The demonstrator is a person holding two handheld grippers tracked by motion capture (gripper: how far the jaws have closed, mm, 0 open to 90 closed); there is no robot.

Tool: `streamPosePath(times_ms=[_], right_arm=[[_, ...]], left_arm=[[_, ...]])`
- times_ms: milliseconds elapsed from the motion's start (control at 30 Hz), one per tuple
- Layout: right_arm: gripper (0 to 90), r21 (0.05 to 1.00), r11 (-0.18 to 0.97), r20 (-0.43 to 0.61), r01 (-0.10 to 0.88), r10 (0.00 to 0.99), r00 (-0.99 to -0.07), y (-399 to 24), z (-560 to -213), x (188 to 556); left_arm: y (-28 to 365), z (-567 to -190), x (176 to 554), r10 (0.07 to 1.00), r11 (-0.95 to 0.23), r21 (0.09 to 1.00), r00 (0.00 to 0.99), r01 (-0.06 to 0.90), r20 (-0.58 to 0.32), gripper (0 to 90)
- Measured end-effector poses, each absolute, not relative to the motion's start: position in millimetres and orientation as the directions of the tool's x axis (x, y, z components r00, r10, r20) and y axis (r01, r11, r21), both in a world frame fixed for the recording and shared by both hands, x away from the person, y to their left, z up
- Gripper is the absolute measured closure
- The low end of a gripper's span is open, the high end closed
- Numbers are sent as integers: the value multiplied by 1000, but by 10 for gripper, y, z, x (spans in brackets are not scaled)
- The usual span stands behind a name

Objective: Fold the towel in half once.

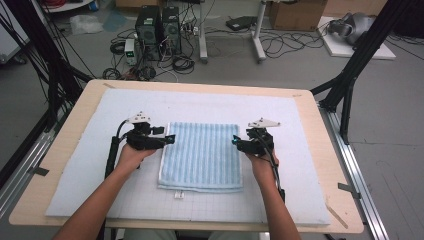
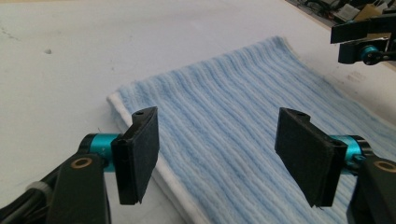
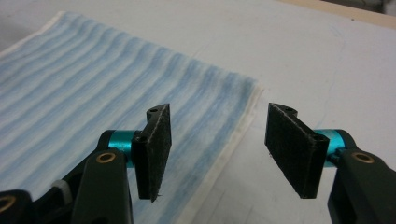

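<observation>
A light blue ribbed towel (image 1: 202, 155) lies folded flat on the white mat (image 1: 125, 107), in the middle of the table. My left gripper (image 1: 171, 136) hovers at the towel's left edge, jaws open, nothing between them. In the left gripper view the towel (image 2: 243, 121) spreads beyond the open left gripper (image 2: 224, 158), and the other gripper's black tip (image 2: 362, 39) shows at top right. My right gripper (image 1: 235, 142) is at the towel's right edge, also open and empty. The right gripper view shows the towel's white-hemmed corner (image 3: 245, 100) just behind the open right gripper (image 3: 219, 151).
A small white label (image 1: 178, 195) sticks out at the towel's near edge. The mat rests on a wooden tabletop (image 1: 65, 145). Black frame struts (image 1: 357, 60) stand at both sides. Computers and cables (image 1: 157, 35) lie on the floor beyond.
</observation>
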State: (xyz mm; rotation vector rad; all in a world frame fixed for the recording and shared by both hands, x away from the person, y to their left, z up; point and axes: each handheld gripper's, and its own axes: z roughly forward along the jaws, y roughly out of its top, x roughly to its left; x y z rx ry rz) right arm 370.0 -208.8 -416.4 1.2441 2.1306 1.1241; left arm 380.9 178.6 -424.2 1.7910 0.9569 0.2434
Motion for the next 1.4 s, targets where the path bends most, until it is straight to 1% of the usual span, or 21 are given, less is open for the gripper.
streamPosePath(times_ms=[100, 167, 267, 333, 400, 500, 700, 800, 900, 933, 1033, 1100, 1133, 1233, 1400], right_arm=[[399, 811, 273, 49, 517, 849, -525, -2101, -4186, 3581], [398, 807, 279, 53, 521, 843, -535, -2116, -4211, 3484], [413, 802, 292, 55, 522, 833, -550, -2130, -4252, 3324], [434, 805, 300, 55, 512, 821, -568, -2142, -4275, 3229], [447, 806, 306, 59, 506, 810, -583, -2143, -4296, 3141], [481, 807, 321, 56, 496, 794, -605, -2123, -4334, 3011], [578, 797, 379, 42, 469, 741, -670, -2057, -4365, 2772], [618, 793, 421, 12, 441, 713, -701, -2008, -4338, 2664], [641, 784, 433, 19, 444, 699, -715, -1987, -4344, 2606], [663, 770, 451, 16, 451, 693, -721, -1971, -4362, 2592], [779, 734, 496, 6, 465, 679, -734, -1932, -4414, 2597], [868, 731, 500, 7, 464, 675, -738, -1921, -4416, 2607], [892, 732, 501, 9, 461, 670, -743, -1918, -4411, 2606], [895, 740, 504, 1, 445, 662, -750, -1909, -4386, 2589], [895, 783, 456, 20, 423, 662, -750, -1965, -4272, 2553]], left_arm=[[1828, -4269, 3702, 710, -135, 858, 652, 496, -265, 252], [1845, -4289, 3633, 709, -134, 859, 654, 494, -265, 236], [1878, -4322, 3525, 695, -136, 860, 666, 491, -271, 239], [1899, -4337, 3464, 681, -128, 862, 675, 491, -284, 257], [1903, -4327, 3416, 683, -143, 864, 680, 483, -267, 263], [1933, -4311, 3360, 679, -129, 873, 683, 470, -267, 277], [1965, -4361, 3250, 683, -138, 877, 685, 460, -252, 289], [1963, -4370, 3226, 685, -138, 876, 683, 462, -253, 293], [1964, -4375, 3209, 681, -147, 876, 690, 459, -247, 306], [1958, -4381, 3205, 681, -144, 876, 688, 461, -250, 310], [1955, -4385, 3194, 677, -150, 872, 691, 466, -253, 318], [1954, -4383, 3183, 678, -148, 872, 690, 467, -254, 322], [1960, -4380, 3180, 677, -150, 872, 691, 466, -253, 325], [1981, -4372, 3166, 675, -147, 872, 692, 466, -256, 339], [2007, -4367, 3120, 666, -151, 867, 697, 474, -265, 388]])
